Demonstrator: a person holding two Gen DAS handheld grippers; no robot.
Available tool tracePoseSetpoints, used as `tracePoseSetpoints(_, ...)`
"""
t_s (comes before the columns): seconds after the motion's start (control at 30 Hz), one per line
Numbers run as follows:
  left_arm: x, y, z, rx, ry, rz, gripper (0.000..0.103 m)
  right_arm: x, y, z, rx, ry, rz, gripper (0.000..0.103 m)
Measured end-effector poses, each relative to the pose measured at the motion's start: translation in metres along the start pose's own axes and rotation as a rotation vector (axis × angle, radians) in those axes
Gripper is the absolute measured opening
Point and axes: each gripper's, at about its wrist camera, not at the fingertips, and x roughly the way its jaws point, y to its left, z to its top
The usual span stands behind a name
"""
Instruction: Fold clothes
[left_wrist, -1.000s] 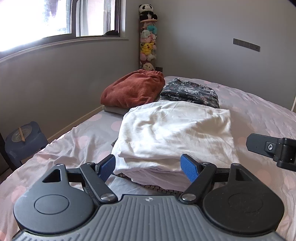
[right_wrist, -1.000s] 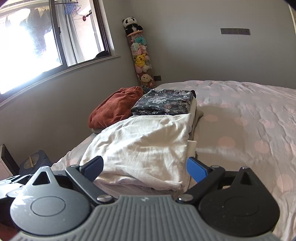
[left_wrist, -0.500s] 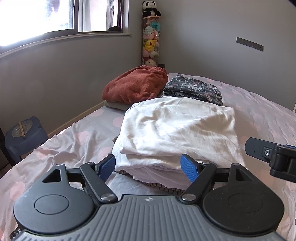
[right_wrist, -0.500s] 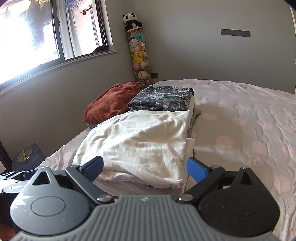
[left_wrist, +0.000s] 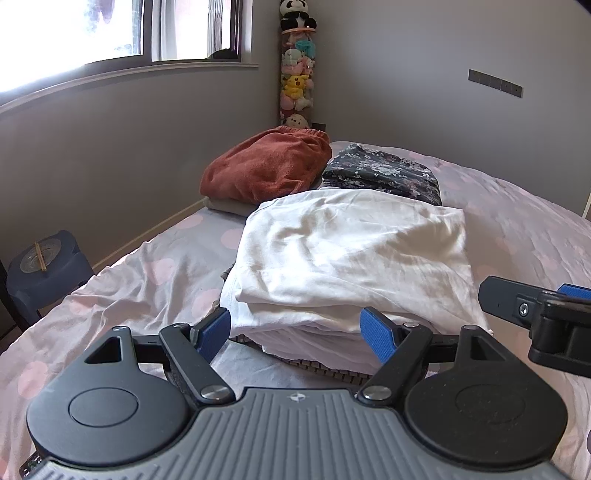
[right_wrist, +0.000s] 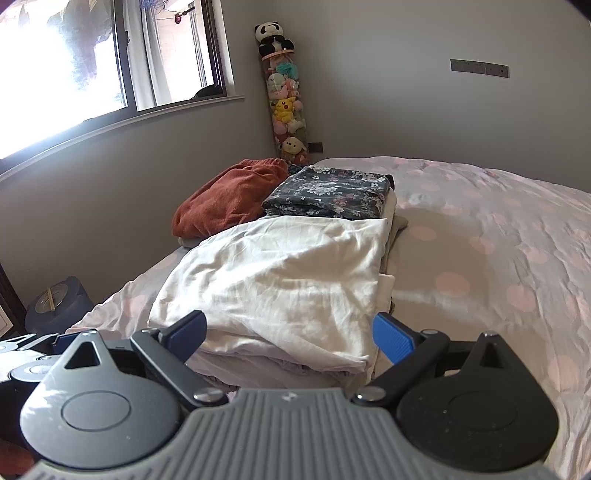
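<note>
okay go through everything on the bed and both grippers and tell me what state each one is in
White garment: folded, top of a stack.
Floral dark garment: folded flat, on top of another pile.
Rust-red garment: bunched, not neatly folded.
Left gripper: open, empty, at the near edge of the white stack.
Right gripper: open, empty, at the same edge.
Bedspread: spread out, wrinkled.

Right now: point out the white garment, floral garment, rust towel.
white garment (left_wrist: 351, 254), left wrist view, top layer's middle
floral garment (right_wrist: 332, 190), right wrist view, top face
rust towel (left_wrist: 266, 166), left wrist view, upper bulge
</note>
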Motion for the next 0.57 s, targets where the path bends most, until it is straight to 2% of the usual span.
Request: tracePoseSetpoints(0.57, -0.0005, -0.0025, -0.0029, 0.002, 0.005, -0.011, 0.077, -0.0023, 0.0016, -0.0017, -0.003, 0.0, 0.023, 0.097)
